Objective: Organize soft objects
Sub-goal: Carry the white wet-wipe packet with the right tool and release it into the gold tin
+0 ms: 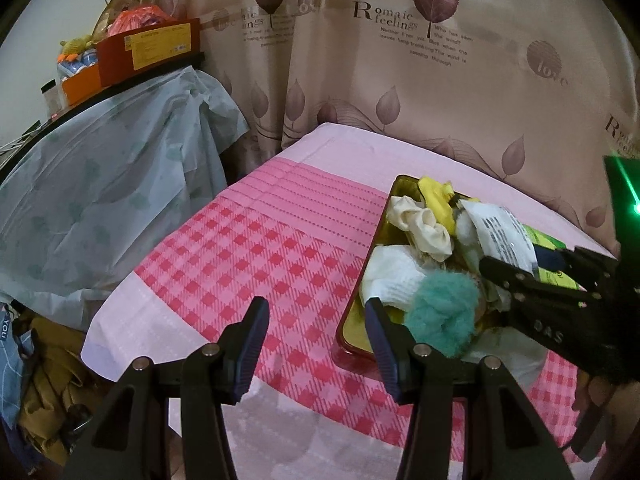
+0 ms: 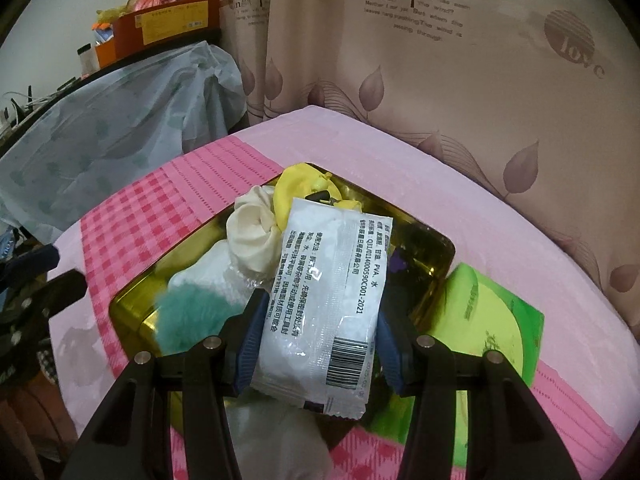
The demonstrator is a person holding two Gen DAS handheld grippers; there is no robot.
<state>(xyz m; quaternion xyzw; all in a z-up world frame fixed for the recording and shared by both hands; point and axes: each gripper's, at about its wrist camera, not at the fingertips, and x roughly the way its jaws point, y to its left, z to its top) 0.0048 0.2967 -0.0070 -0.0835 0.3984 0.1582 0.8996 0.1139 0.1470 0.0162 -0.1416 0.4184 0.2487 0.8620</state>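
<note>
A gold tray (image 1: 354,330) (image 2: 132,304) sits on the pink checked cloth. It holds a teal fluffy scrunchie (image 1: 442,314) (image 2: 188,318), a cream scrunchie (image 1: 424,226) (image 2: 252,234), a white sock (image 1: 390,276) and a yellow soft piece (image 1: 436,196) (image 2: 298,184). My right gripper (image 2: 320,328) is shut on a white sealed packet (image 2: 324,312) with black print, held above the tray; it also shows in the left wrist view (image 1: 506,236). My left gripper (image 1: 316,344) is open and empty, just left of the tray's near corner.
A green packet (image 2: 492,320) lies right of the tray. A leaf-print curtain (image 1: 400,60) hangs behind the table. A shelf draped in pale blue plastic (image 1: 100,184) with boxes (image 1: 148,48) stands at left. Clothes (image 1: 44,380) lie heaped at lower left.
</note>
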